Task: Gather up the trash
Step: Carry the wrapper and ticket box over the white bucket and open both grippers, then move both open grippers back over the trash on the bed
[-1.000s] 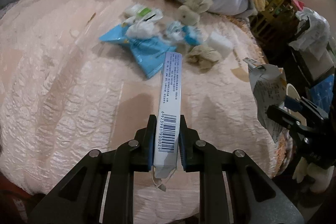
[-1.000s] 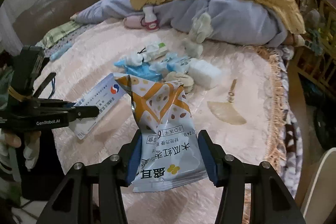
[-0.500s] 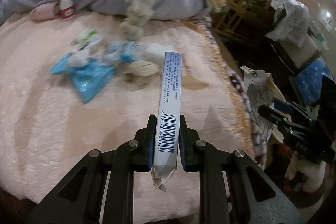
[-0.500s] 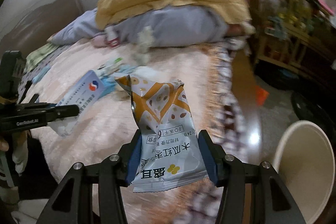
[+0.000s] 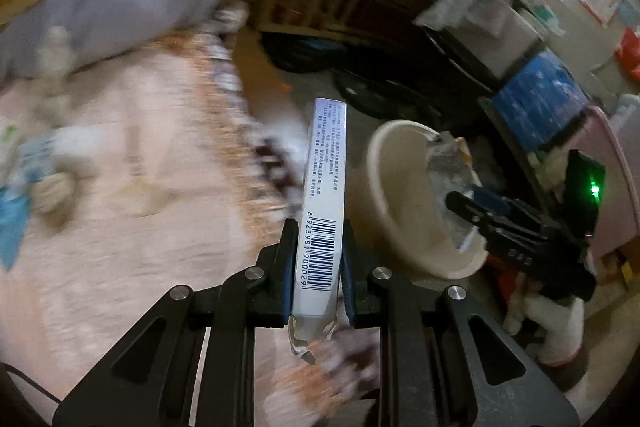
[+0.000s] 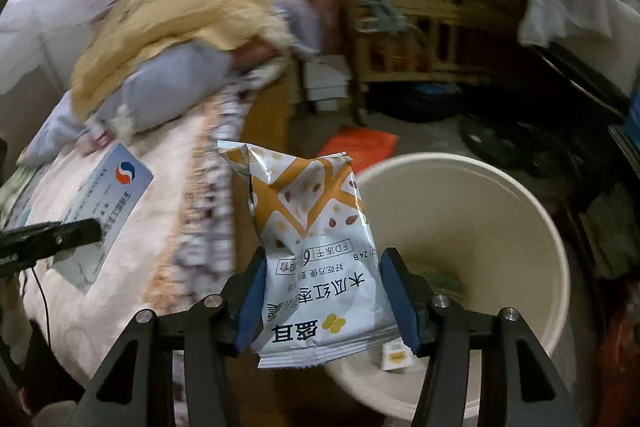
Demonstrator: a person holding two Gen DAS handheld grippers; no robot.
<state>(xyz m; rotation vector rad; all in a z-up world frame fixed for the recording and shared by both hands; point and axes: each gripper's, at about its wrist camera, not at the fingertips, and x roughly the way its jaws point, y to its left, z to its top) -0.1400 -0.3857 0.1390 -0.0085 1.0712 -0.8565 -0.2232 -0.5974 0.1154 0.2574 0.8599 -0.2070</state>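
Note:
My left gripper [image 5: 318, 239] is shut on a long white box with a barcode [image 5: 326, 167], which sticks out over the bed's fringe towards a cream waste bin [image 5: 384, 187] on the floor. My right gripper [image 6: 324, 263] holds a white and orange snack bag [image 6: 308, 211] just over the bin's near rim [image 6: 480, 211]. Its jaws are opening, and the bag still sits between the blue pads, touching both. In the left wrist view the right gripper [image 5: 464, 203] and the snack bag [image 5: 448, 171] hang above the bin's mouth. In the right wrist view the left gripper [image 6: 80, 231] and its box [image 6: 108, 203] are at the left.
The pink bed cover [image 5: 120, 227] carries more litter at the far left, blurred. A yellow blanket [image 6: 180, 7] and grey bedding lie at the head. Wooden shelves [image 6: 420, 39], a blue box [image 5: 536, 99] and dark clutter ring the bin. A small packet [image 6: 394, 357] lies inside it.
Both grippers have swung right, from over the bed to its edge, and the bin has come into view under the right one. The right jaws stand a little wider around the bag.

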